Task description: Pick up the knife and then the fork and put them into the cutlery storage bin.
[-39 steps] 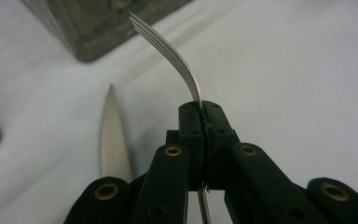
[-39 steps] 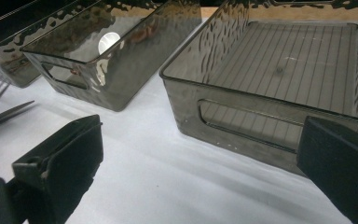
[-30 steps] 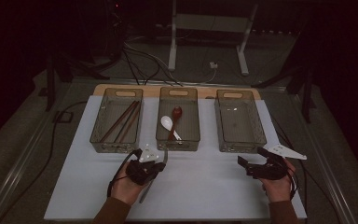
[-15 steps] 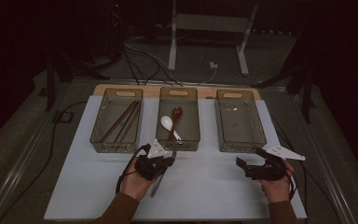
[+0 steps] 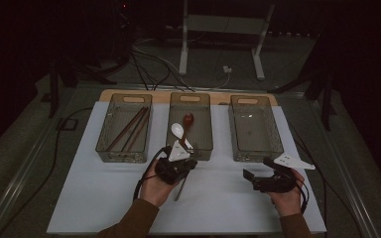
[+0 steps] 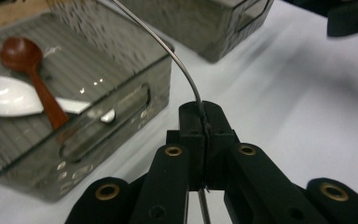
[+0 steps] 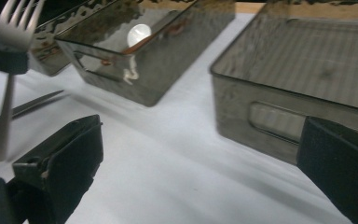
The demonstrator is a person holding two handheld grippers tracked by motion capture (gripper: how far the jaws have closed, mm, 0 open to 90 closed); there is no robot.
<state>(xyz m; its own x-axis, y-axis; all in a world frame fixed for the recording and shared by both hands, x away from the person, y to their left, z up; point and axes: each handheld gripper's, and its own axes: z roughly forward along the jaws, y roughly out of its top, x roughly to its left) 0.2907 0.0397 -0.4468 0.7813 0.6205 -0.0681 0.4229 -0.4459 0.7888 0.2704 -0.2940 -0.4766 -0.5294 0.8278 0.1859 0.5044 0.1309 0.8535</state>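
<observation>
High view puts 3 bins in a row at the far side of the counter [image 5: 104, 208]: the left bin [image 5: 124, 128] has chopsticks [image 5: 129, 130] in it, the middle bin [image 5: 191, 124] has a white spoon [image 5: 178, 131] and a brown spoon [image 5: 188, 120], and the right bin [image 5: 254, 128] looks empty. My left gripper [image 5: 178, 171] sits just in front of the middle bin with its jaws clamped on a fork [image 5: 181, 186], whose handle hangs down toward the counter. My right gripper [image 5: 258, 177] rests near the right bin, jaws apart and holding nothing.

I judge the sorting partly done: chopsticks and spoons are in their bins, and the fork is lifted but not yet dropped in a bin. The right bin seems the likely place for it.

Left gripper view shows the thin metal stem pinched tight between the pads. Right gripper view shows the tines [image 7: 14, 21], so I can tell it is a fork, and another piece of cutlery [image 7: 21, 109] lying flat on the counter behind it; I cannot tell what kind.
</observation>
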